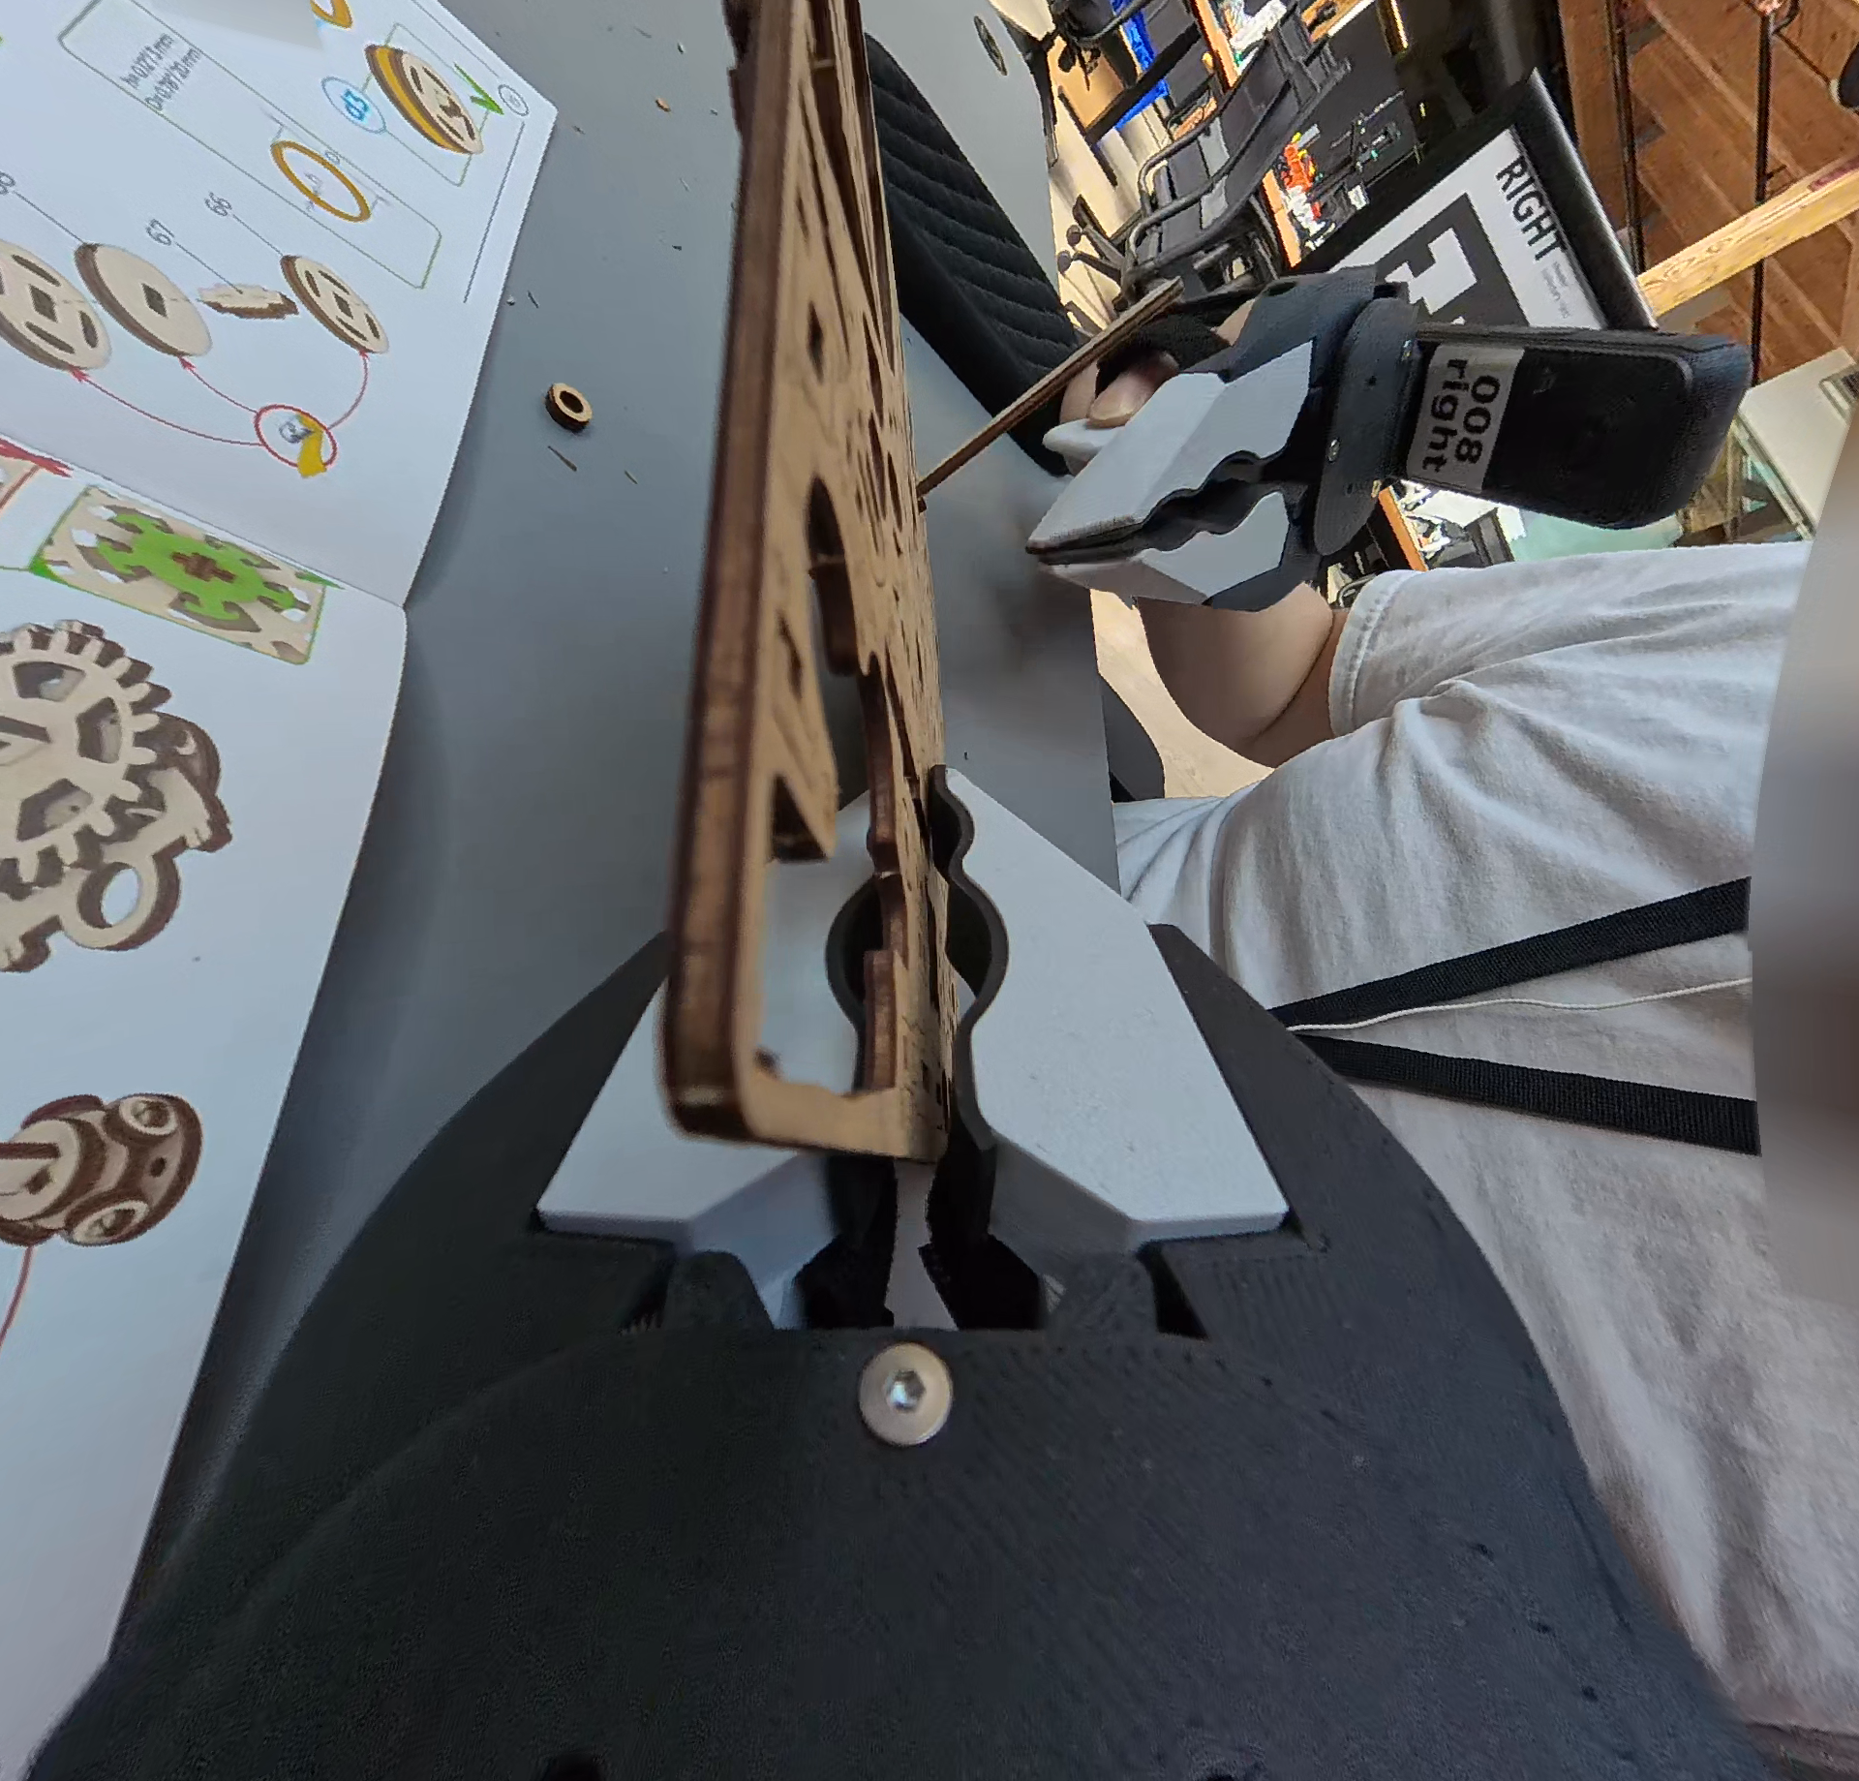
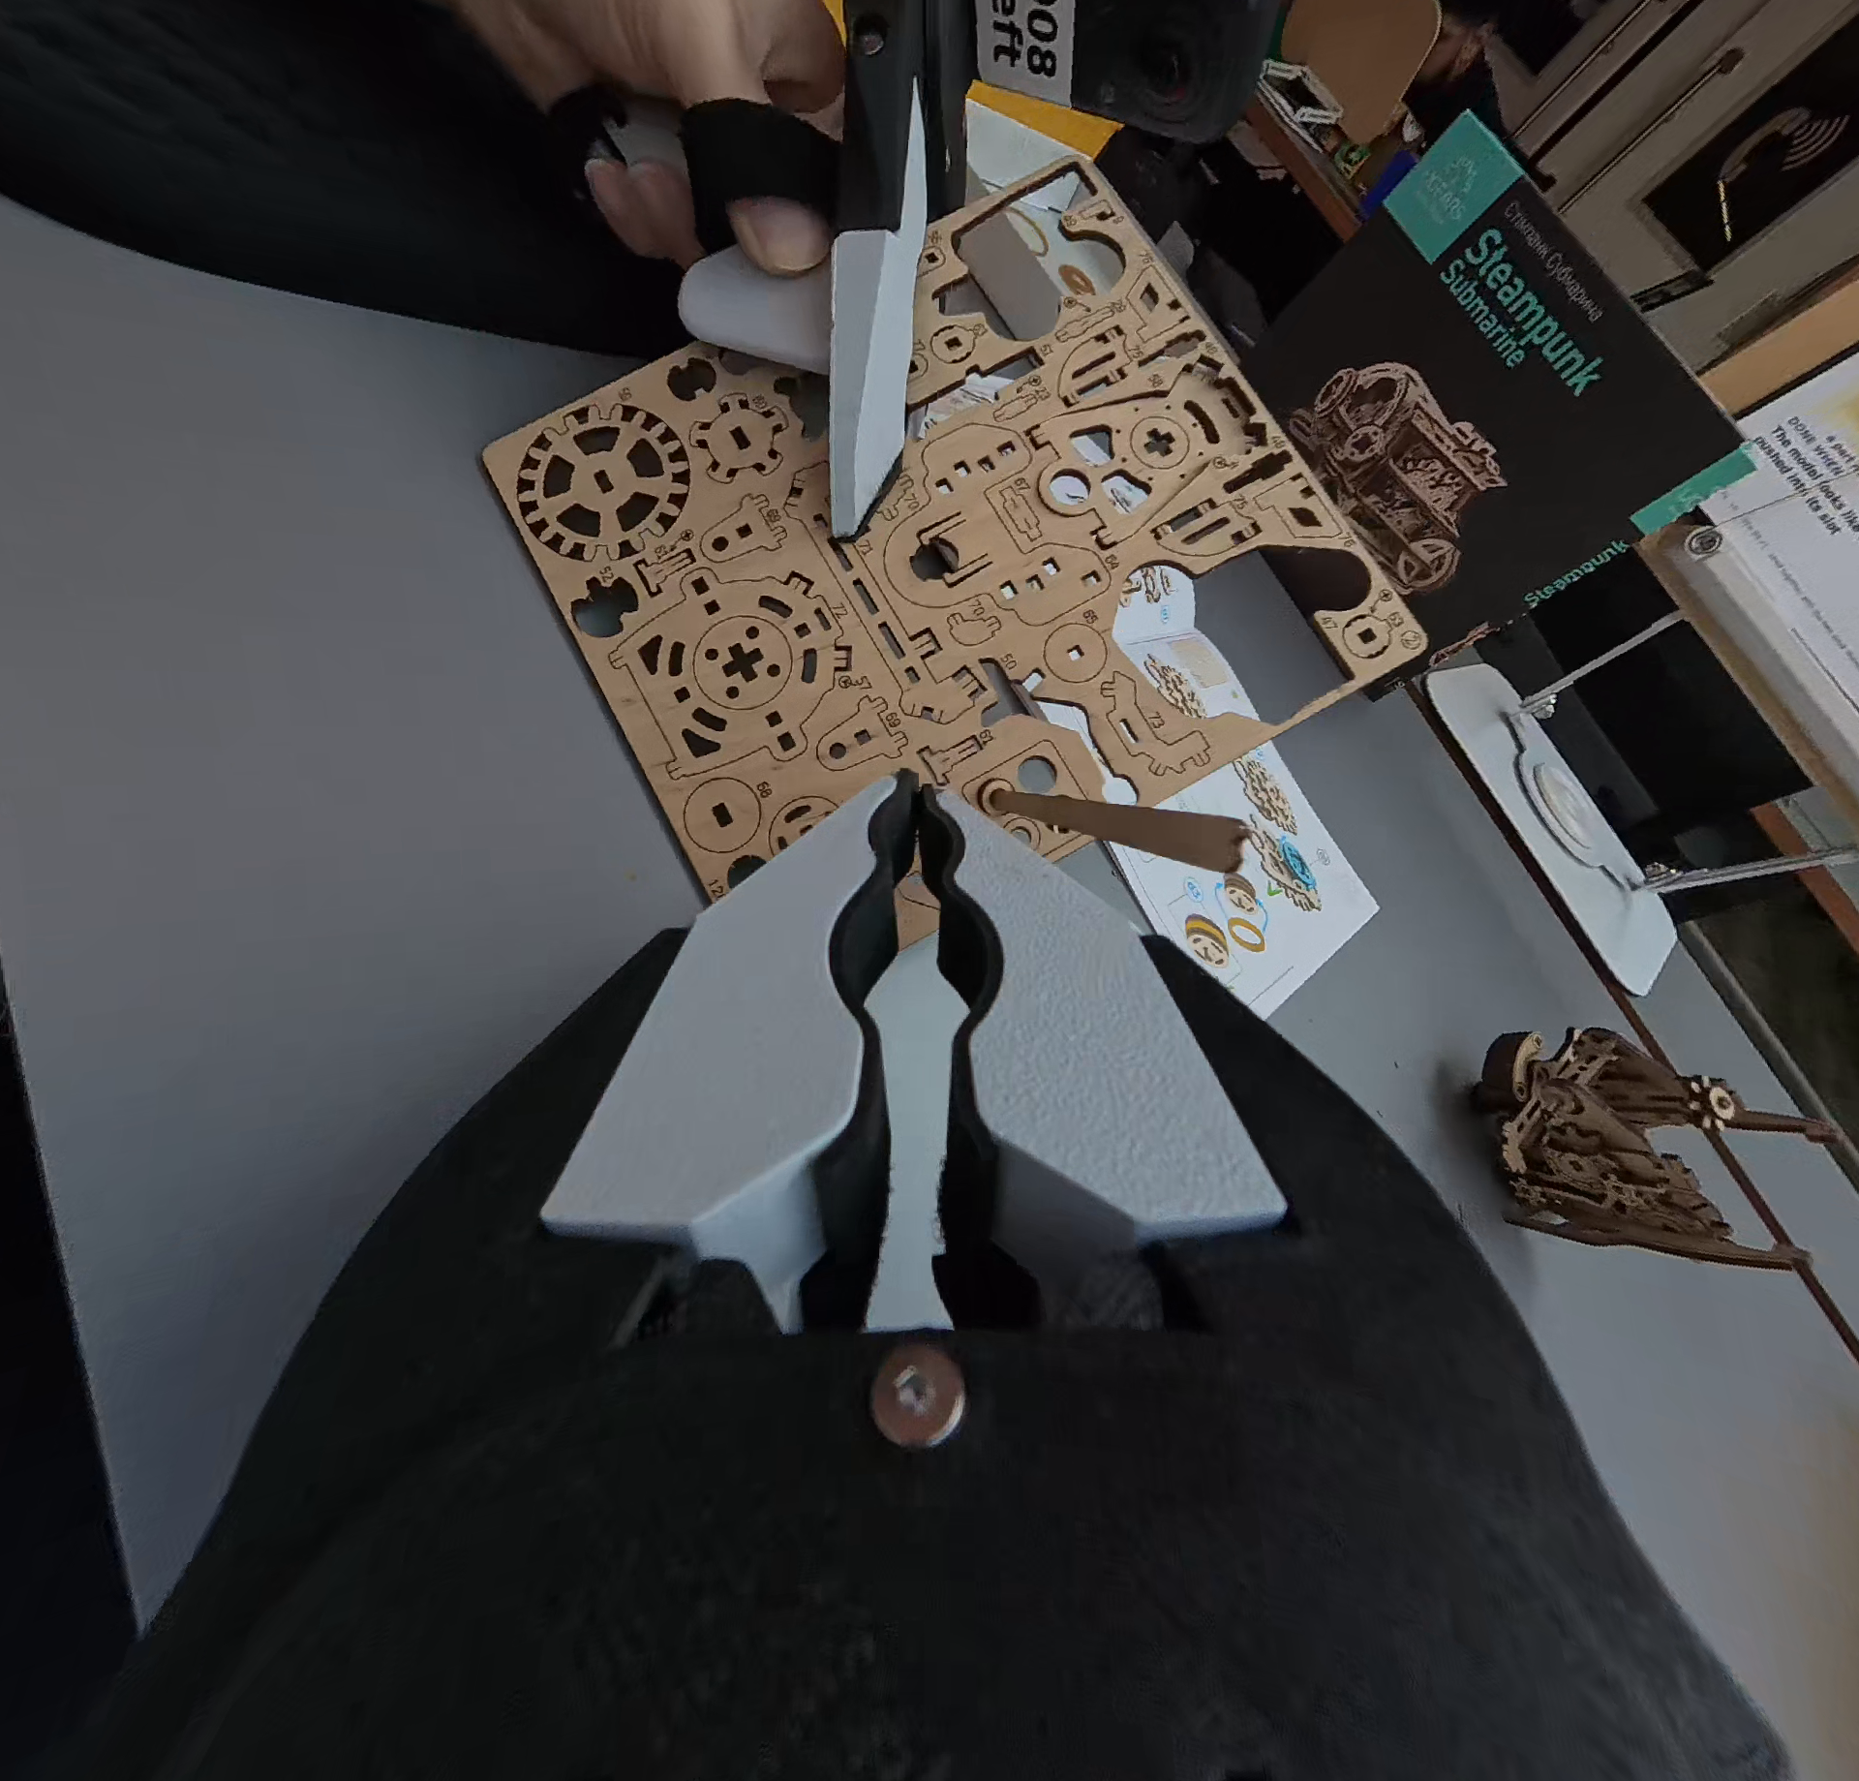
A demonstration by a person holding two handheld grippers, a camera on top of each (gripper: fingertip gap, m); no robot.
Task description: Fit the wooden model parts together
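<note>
While the left gripper (image 1: pixel 905 938) clamps the edge of the laser-cut plywood sheet (image 2: pixel 905 566), holding it upright on edge above the grey table (image 2: pixel 302 525), the right gripper (image 2: pixel 917 807) sits with its grey, wavy black-padded fingers pressed together on nothing visible, just beside the sheet's lower edge. A thin wooden stick (image 2: pixel 1127 827) pokes at the sheet. Beyond the sheet stands a dark printed box (image 2: pixel 1489 425); behind it lies an illustrated instruction leaflet (image 1: pixel 201 626); well apart rests a brown assembled model (image 2: pixel 1610 1149). Both grippers carry printed labels.
</note>
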